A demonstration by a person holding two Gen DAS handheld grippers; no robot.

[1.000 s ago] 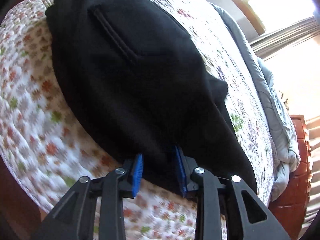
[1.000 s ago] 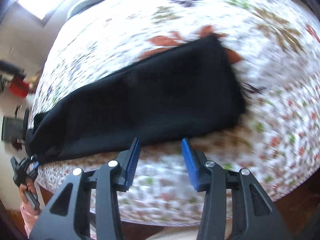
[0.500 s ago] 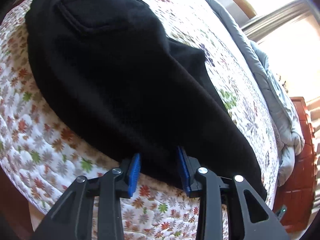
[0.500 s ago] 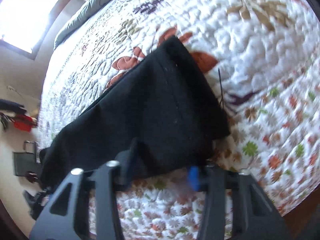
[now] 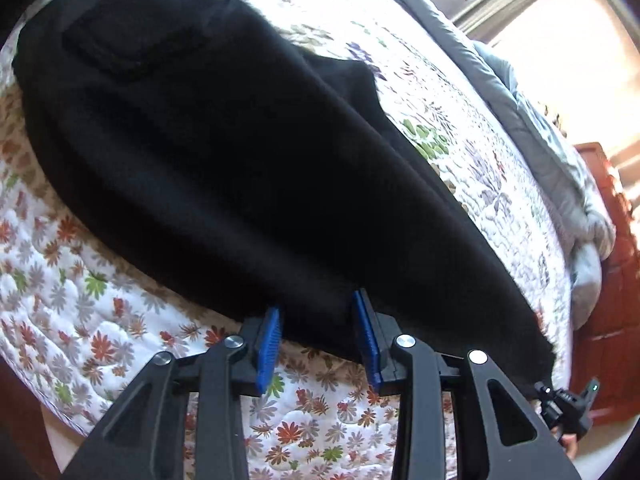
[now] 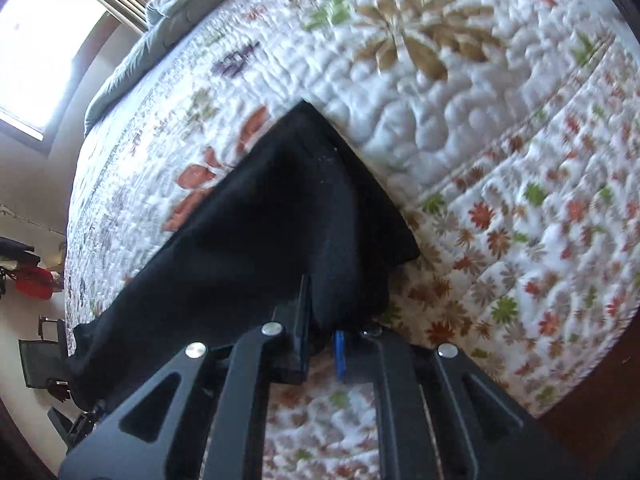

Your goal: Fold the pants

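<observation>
One pair of black pants [image 5: 248,168] laid lengthwise along the near edge of the bed, on a white floral quilt [image 5: 60,304]. Two grippers: left gripper [image 5: 318,340] with fingers clamped on a bunched fold of the long near edge, having just eased slightly wider; right gripper [image 6: 320,332] freshly clenched on the hem end by the near corner. One grey comforter [image 5: 560,168] along the far edge, one bright window [image 6: 36,36], reddish wooden furniture [image 5: 612,280] beside.

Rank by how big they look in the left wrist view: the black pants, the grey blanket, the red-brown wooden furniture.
1. black pants, filling most of the view
2. grey blanket
3. red-brown wooden furniture

The last two look close, both cut off at the edge; the pants also lie nearest the camera.
</observation>
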